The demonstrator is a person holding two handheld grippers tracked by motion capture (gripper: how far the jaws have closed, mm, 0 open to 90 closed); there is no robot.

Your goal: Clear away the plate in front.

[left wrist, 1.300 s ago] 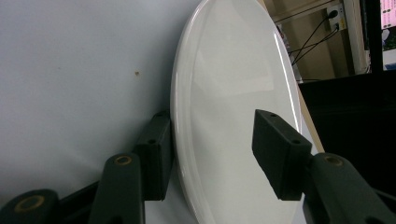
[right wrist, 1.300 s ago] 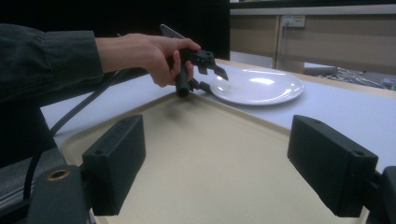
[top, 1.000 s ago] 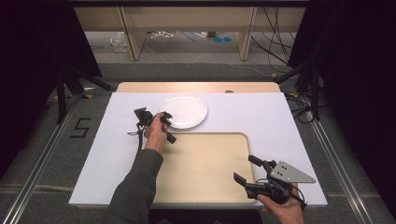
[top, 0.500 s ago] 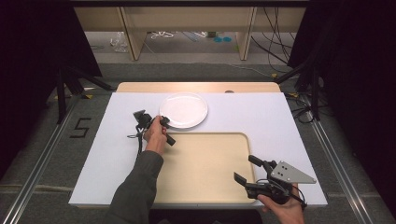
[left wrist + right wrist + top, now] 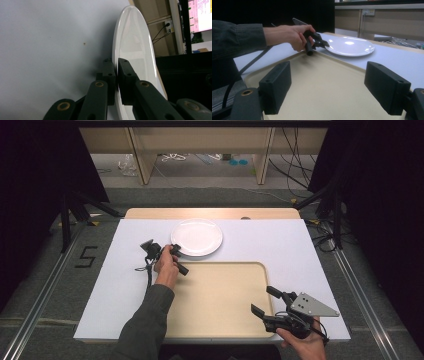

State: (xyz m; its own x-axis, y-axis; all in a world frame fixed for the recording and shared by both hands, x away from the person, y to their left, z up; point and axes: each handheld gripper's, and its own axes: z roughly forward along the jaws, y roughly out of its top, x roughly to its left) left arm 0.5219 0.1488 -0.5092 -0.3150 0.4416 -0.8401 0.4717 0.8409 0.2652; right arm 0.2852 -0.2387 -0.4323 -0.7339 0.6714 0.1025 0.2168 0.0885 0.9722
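Left of centre in the high view, the left gripper [image 5: 175, 251] is clamped on the near rim of the white plate [image 5: 196, 236], probably to carry it onto the beige tray [image 5: 220, 300] below. Lower right, the right gripper [image 5: 263, 301] waits with jaws spread, holding nothing.

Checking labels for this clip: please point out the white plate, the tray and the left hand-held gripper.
white plate [image 5: 197, 234]: high view, centre of its face.
tray [image 5: 225, 295]: high view, bare middle of its floor.
left hand-held gripper [image 5: 116, 75]: left gripper view, between fingertips, clamped on the plate's rim.
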